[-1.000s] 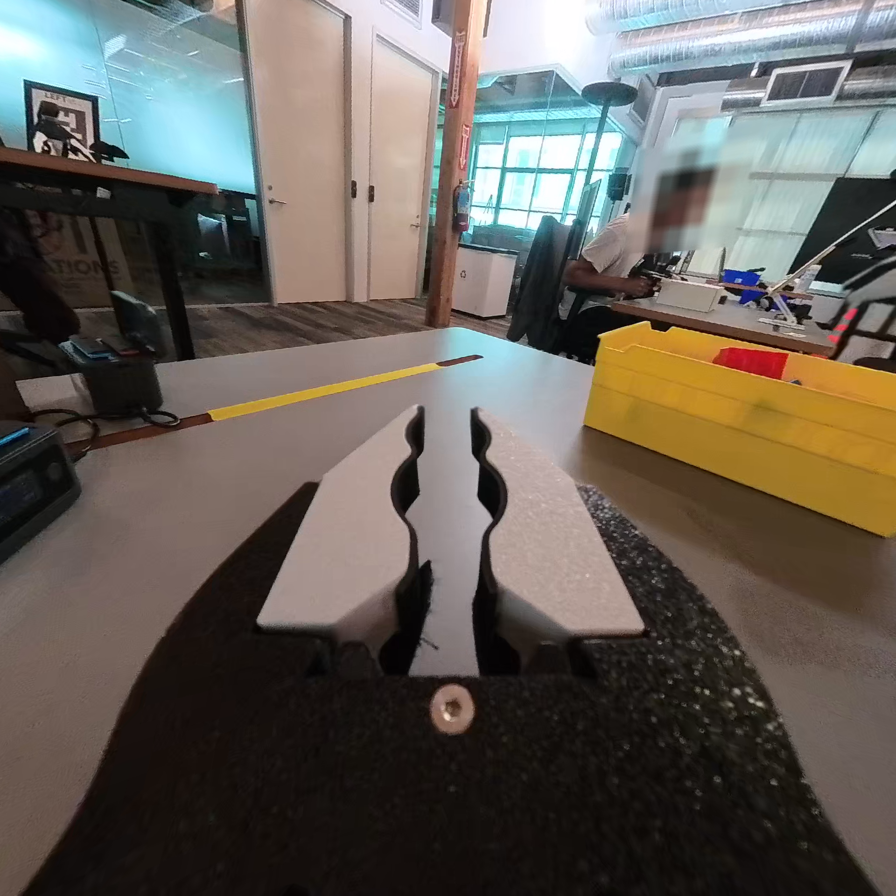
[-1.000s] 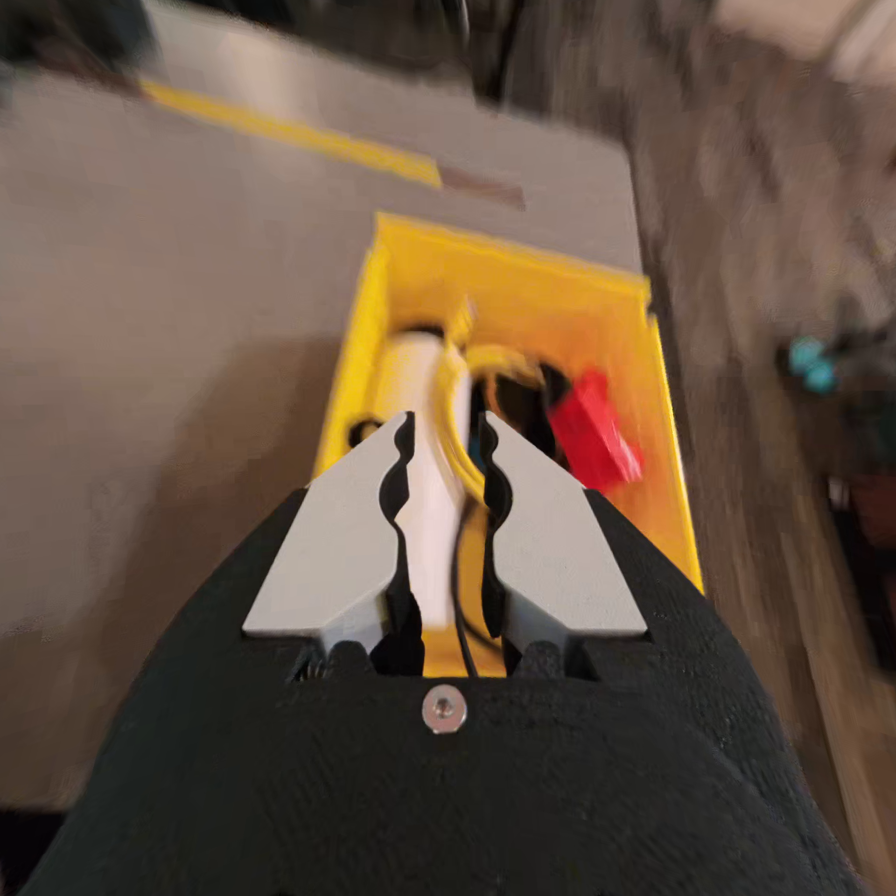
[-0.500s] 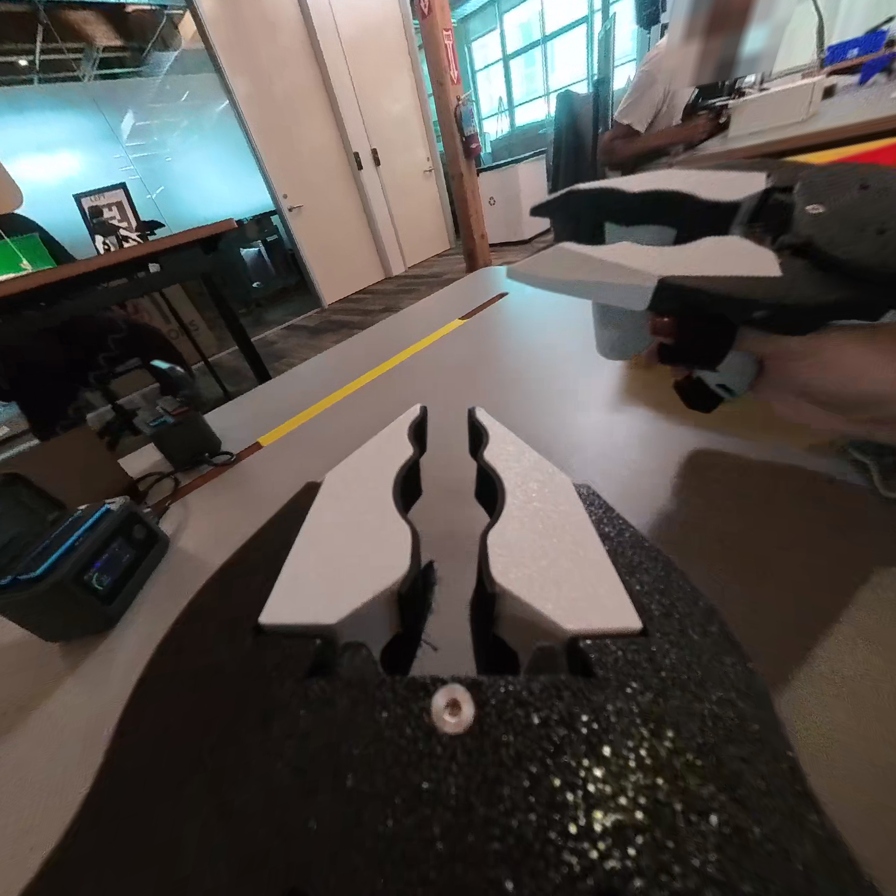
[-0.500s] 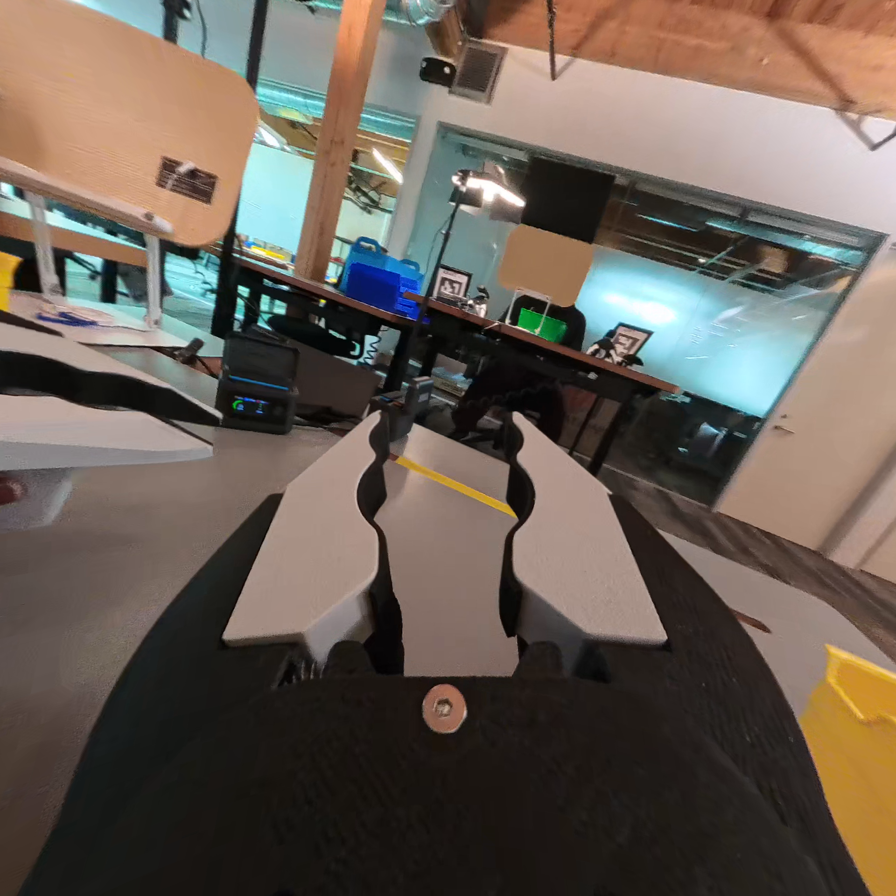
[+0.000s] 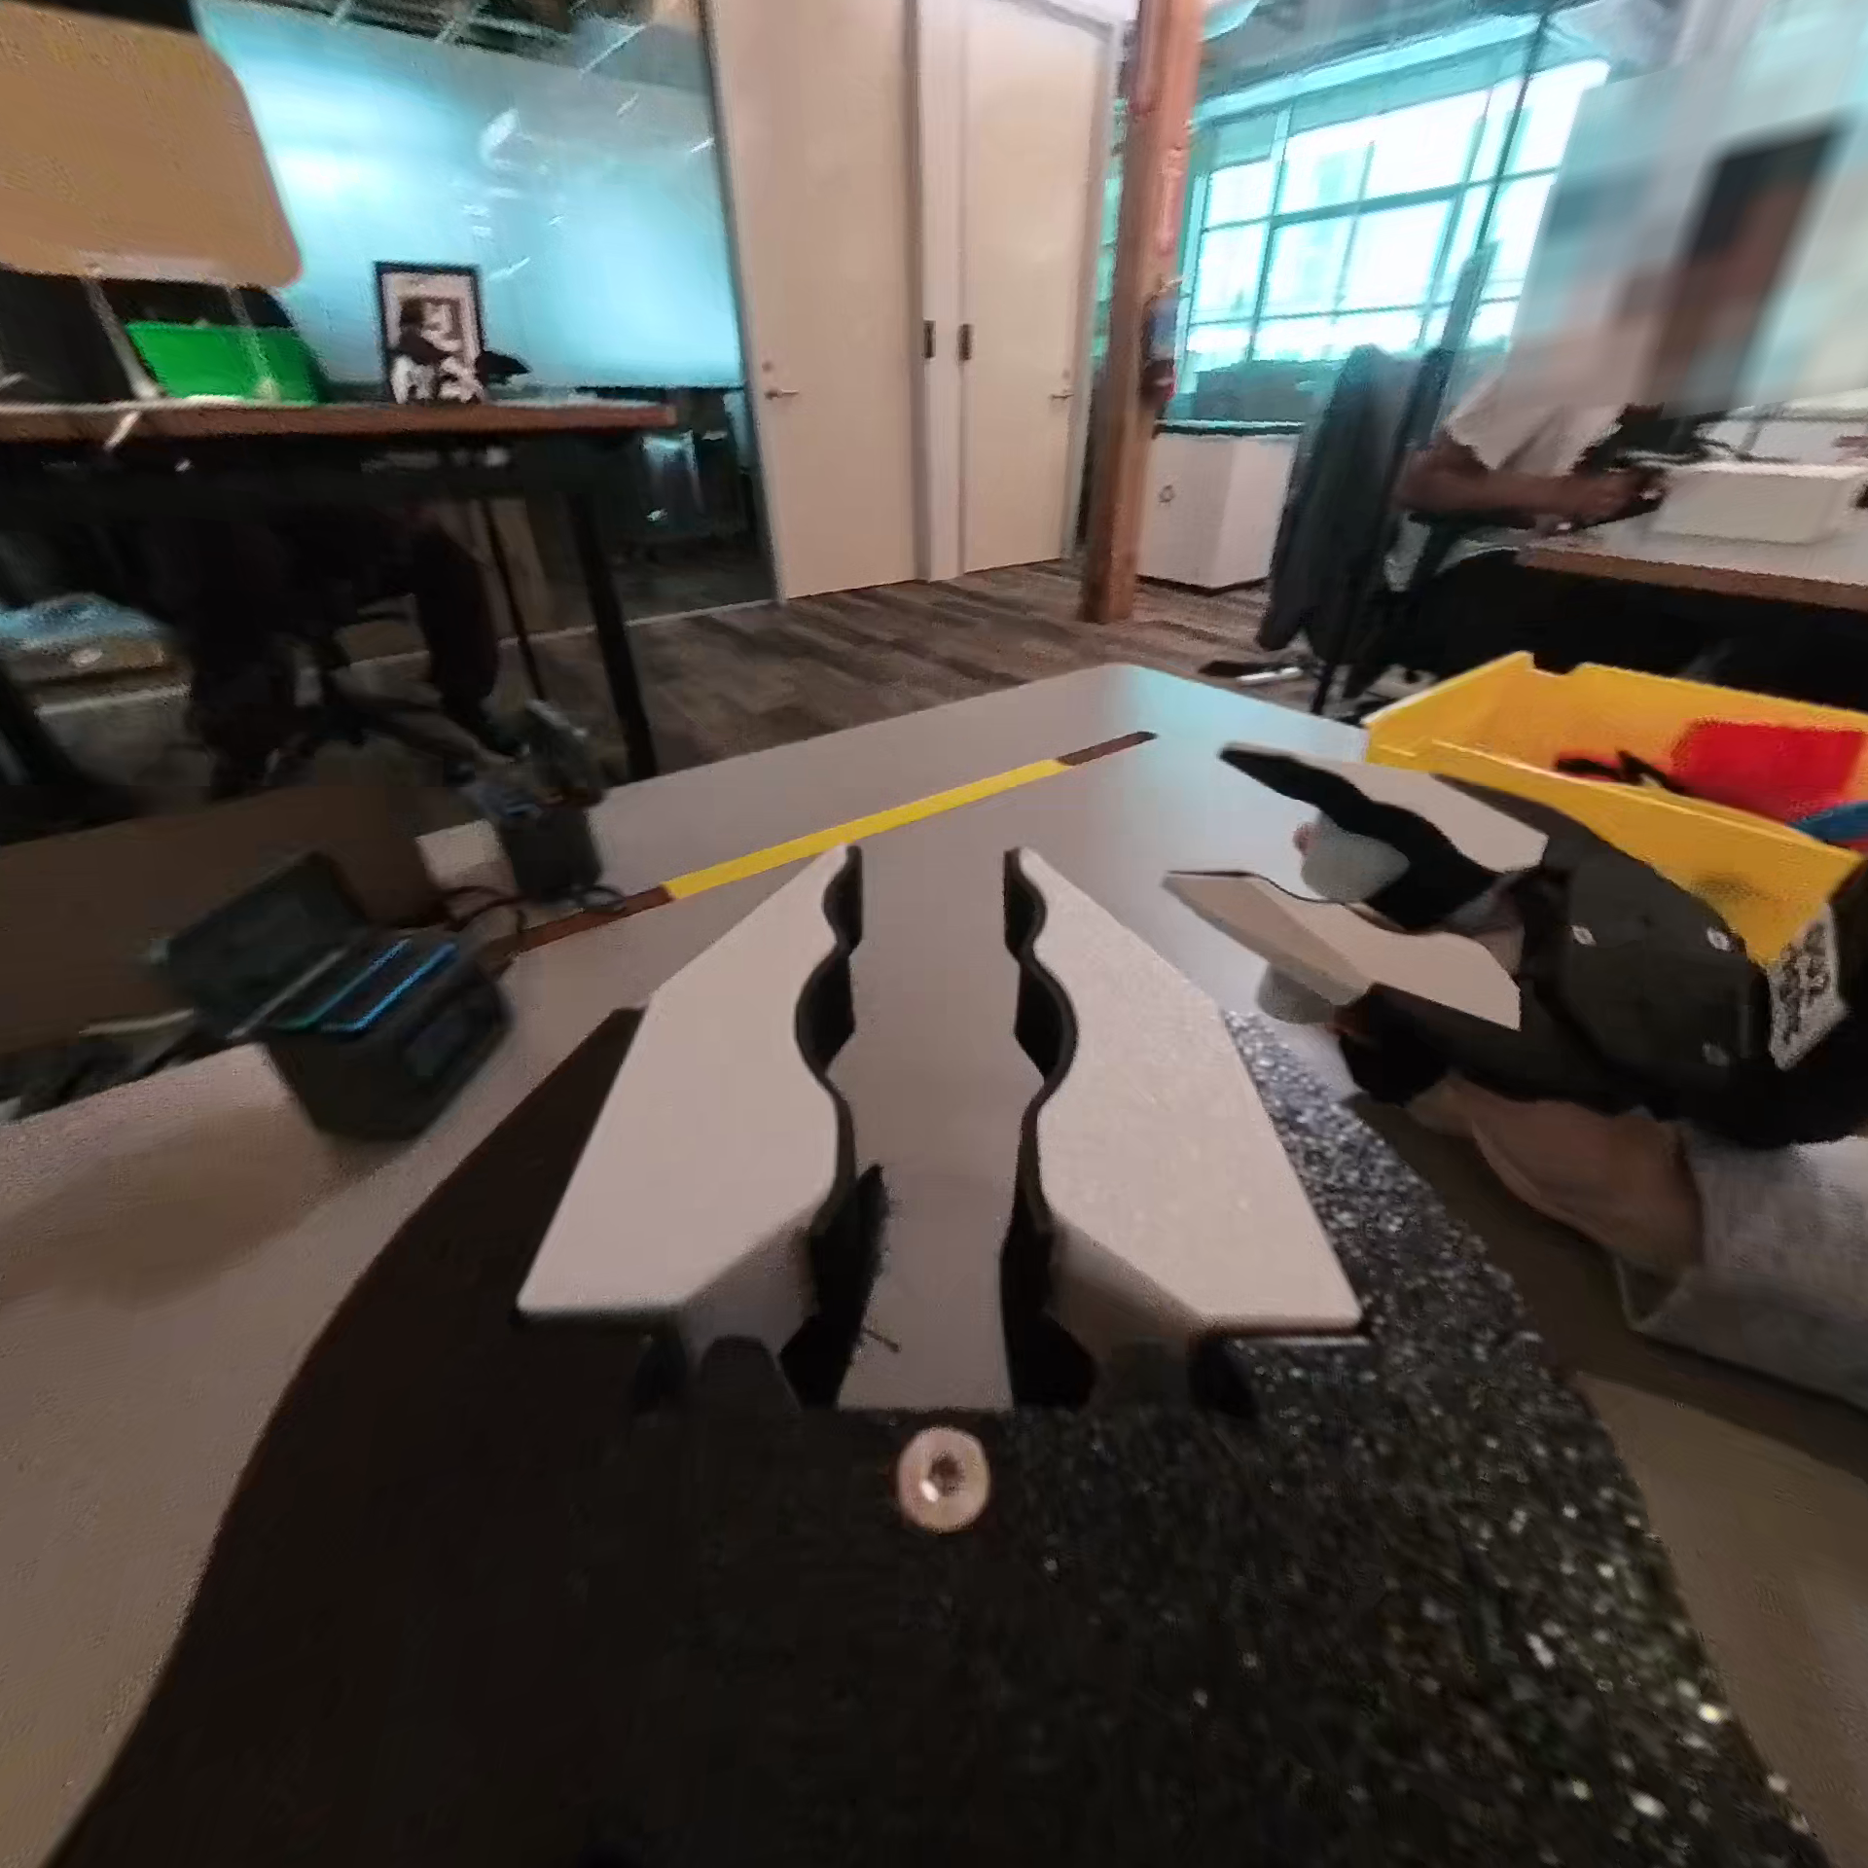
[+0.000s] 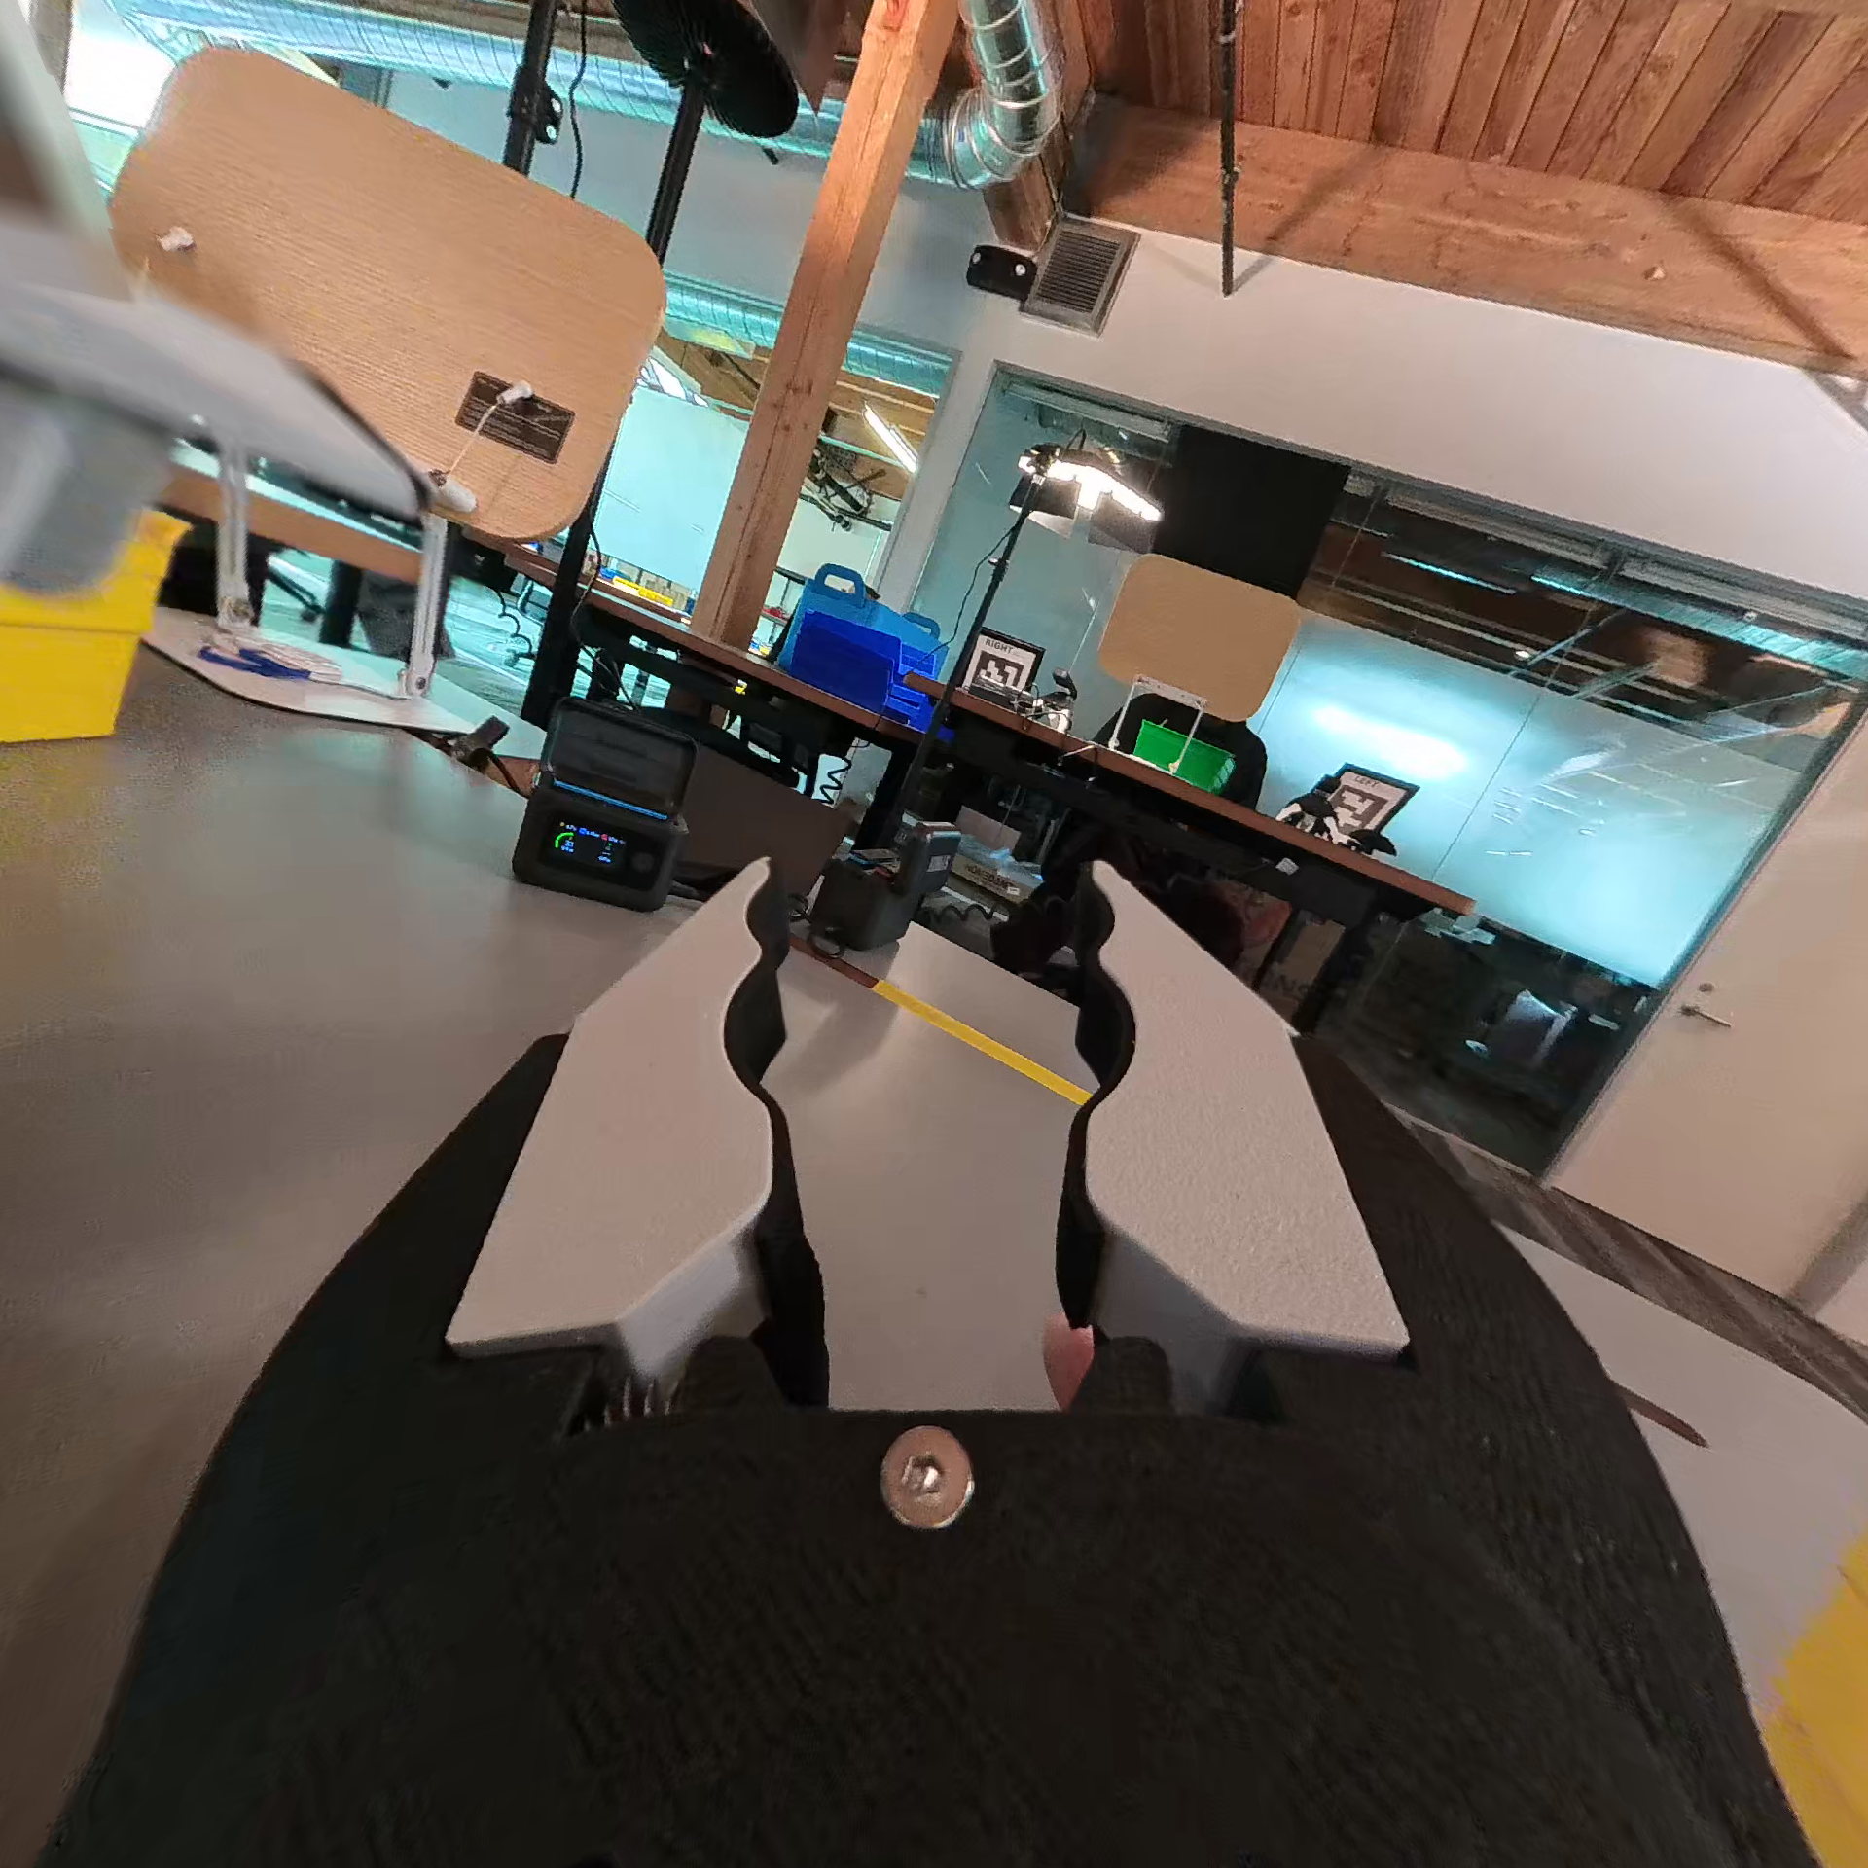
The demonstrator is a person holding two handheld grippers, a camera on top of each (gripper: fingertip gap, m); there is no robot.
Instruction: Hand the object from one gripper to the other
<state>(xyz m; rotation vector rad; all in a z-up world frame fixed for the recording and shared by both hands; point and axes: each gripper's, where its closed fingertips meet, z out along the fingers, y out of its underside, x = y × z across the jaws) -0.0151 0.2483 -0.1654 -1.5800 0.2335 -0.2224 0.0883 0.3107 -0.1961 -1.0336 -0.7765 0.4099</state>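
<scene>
Both grey-fingered grippers, left point(image 5: 930, 890) and right point(image 6: 935, 900), gape empty above the grey table point(image 5: 1112, 738); nothing picked from the yellow plastic bin point(image 5: 1577, 778), handover entirely ahead

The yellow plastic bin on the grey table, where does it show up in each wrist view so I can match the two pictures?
Left wrist view: the yellow plastic bin sits at the right edge, behind the right gripper.
Right wrist view: only a blurred yellow patch at the lower right edge, probably the bin; I cannot confirm it.
Shared landmark: the yellow tape strip on the grey table.
</scene>
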